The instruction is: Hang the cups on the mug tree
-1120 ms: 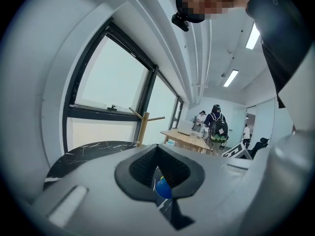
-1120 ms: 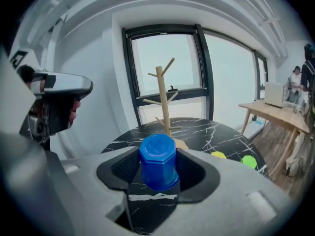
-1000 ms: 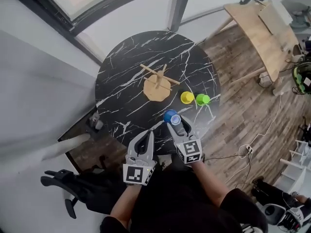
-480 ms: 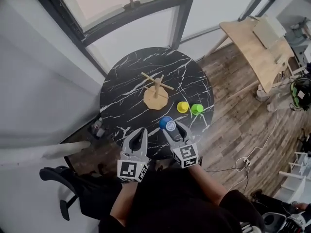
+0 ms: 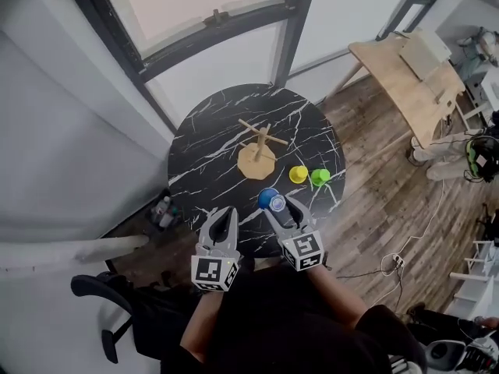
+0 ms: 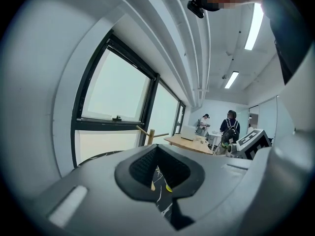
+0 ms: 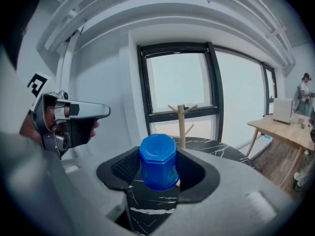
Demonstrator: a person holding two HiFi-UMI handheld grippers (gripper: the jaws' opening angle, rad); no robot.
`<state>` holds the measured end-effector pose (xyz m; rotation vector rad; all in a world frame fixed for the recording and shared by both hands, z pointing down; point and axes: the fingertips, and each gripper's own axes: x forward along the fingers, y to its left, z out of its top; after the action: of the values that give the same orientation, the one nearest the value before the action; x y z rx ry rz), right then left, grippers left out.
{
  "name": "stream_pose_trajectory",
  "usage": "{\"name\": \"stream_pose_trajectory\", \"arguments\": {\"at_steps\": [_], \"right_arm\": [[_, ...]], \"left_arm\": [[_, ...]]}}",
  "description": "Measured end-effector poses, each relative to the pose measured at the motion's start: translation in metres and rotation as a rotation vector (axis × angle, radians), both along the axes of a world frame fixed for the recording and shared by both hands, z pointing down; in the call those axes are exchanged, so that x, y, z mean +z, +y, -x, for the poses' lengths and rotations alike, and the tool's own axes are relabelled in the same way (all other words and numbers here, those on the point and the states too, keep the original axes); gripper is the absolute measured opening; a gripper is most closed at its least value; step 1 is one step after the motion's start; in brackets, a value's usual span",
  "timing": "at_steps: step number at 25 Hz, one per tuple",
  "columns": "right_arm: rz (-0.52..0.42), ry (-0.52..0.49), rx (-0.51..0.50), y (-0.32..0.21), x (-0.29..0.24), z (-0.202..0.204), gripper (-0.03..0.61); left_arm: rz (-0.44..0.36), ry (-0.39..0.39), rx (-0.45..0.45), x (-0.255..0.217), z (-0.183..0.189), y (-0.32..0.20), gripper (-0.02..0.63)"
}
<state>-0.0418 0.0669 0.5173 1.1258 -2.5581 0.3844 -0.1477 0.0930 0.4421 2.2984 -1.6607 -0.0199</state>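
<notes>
The wooden mug tree (image 5: 261,150) stands with bare pegs in the middle of the round black marble table (image 5: 210,142). A yellow cup (image 5: 299,174) and a green cup (image 5: 320,177) sit to its right, near the table's edge. My right gripper (image 5: 274,203) is shut on a blue cup (image 5: 270,200) over the near edge. In the right gripper view the blue cup (image 7: 158,162) sits bottom-up between the jaws, with the mug tree (image 7: 181,122) beyond. My left gripper (image 5: 224,213) is shut and holds nothing, left of the right one.
A tall window and grey wall lie behind the table. A light wooden table (image 5: 405,84) stands at the back right on the plank floor, with cables (image 5: 390,244) nearby. A black office chair (image 5: 109,302) is at the lower left. People (image 6: 231,127) stand far off.
The head view has pulled back and shows more window. Both grippers stay over the table's near edge, and the blue cup remains in the right gripper.
</notes>
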Motion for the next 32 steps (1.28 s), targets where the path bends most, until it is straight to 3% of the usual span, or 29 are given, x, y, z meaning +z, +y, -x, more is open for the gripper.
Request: {"name": "stream_pose_trajectory", "arguments": {"at_steps": [14, 32], "right_arm": [[-0.064, -0.063, 0.132, 0.003, -0.063, 0.006, 0.227], [-0.137, -0.140, 0.095, -0.068, -0.105, -0.034, 0.227]], "left_arm": [[-0.080, 0.006, 0.163, -0.030, -0.002, -0.010, 0.000], [-0.069, -0.016, 0.106, -0.044, -0.038, -0.064, 0.000]]}}
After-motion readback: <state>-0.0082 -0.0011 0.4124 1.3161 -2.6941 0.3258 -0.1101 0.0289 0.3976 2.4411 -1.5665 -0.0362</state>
